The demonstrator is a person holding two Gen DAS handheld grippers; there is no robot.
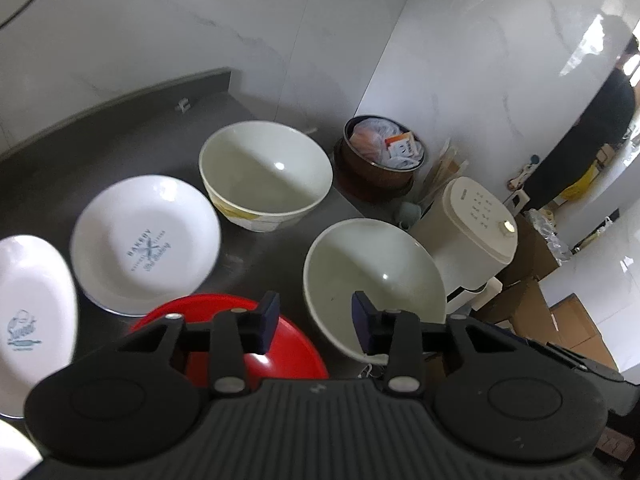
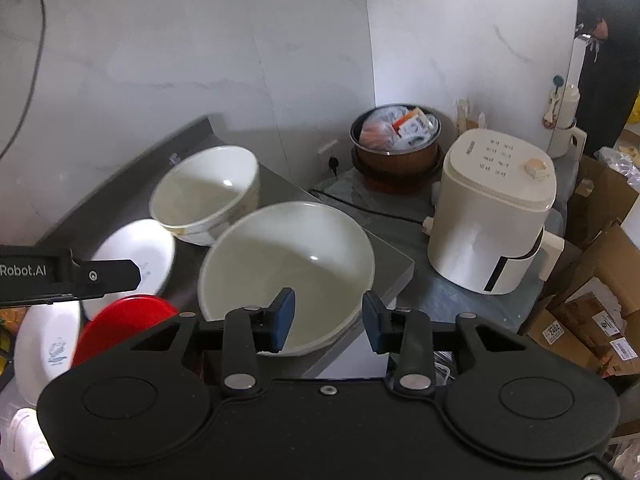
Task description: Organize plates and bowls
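On the grey desk (image 1: 48,160) we count two cream bowls, one far (image 1: 266,176) and one near at the right edge (image 1: 374,280), then three plates: two white printed ones (image 1: 146,242) (image 1: 34,320), the leftmost cut off, and a red one (image 1: 288,344) half hidden behind our left gripper (image 1: 316,320). Both the left and the right gripper (image 2: 329,320) hang with jaws parted, holding nothing.

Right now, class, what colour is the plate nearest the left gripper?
Red plate, clearest in the left wrist view.

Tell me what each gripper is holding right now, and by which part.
Nothing is held. The left gripper and the right gripper are both open and empty above the dishes.
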